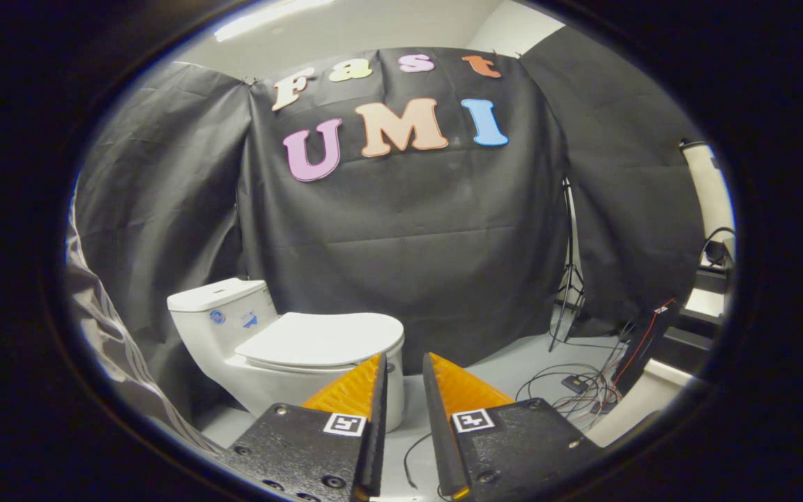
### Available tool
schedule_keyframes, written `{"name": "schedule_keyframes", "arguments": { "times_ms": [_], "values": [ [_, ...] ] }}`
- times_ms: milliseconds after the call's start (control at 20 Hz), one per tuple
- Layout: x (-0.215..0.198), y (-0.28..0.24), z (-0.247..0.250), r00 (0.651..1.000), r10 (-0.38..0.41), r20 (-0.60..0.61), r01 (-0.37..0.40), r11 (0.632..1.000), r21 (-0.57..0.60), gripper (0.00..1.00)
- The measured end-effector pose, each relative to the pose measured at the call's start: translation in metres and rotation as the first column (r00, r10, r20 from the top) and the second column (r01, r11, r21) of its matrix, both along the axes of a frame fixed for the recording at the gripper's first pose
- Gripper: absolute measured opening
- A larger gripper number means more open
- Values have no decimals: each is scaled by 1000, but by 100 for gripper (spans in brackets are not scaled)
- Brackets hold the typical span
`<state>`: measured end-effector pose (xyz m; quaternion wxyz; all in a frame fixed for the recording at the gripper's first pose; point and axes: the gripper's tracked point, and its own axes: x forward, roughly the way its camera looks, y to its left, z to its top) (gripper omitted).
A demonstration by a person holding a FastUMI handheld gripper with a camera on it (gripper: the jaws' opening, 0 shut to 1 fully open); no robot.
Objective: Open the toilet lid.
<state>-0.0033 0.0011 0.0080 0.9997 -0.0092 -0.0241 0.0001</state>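
Approach phase — your claw is slightly parted w/ nothing in it, toilet lid down, just beyond. Next — tips under its front edge.

White toilet, white lid, black cloth wall.

White toilet: smooth, glossy ceramic look; its closed lid looks like smooth plastic w/ softer sheen. Booth wall: matt black cloth, creased & draped in folds. Floor: pale, smooth, faint sheen. Thin rubbery-looking cables lie on it. Tripod stand: slim dark metal, approx matt. Gripper: fingers slightly apart on nothing, inner pads matt; body plates rough, speckled black finish w/ shiny metal screws & small paper-like printed tags.
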Motion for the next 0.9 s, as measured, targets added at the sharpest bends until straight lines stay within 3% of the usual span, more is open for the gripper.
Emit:
{"name": "schedule_keyframes", "arguments": {
  "times_ms": [550,750,900],
  "values": [
    [-3,0,11,999,-7,50,7,1000,-5,31],
    [17,-1,29,997,40,67,-45,996,78,31],
    [45,-4,50,996,23,92,-39,983,180,32]
  ]
}}
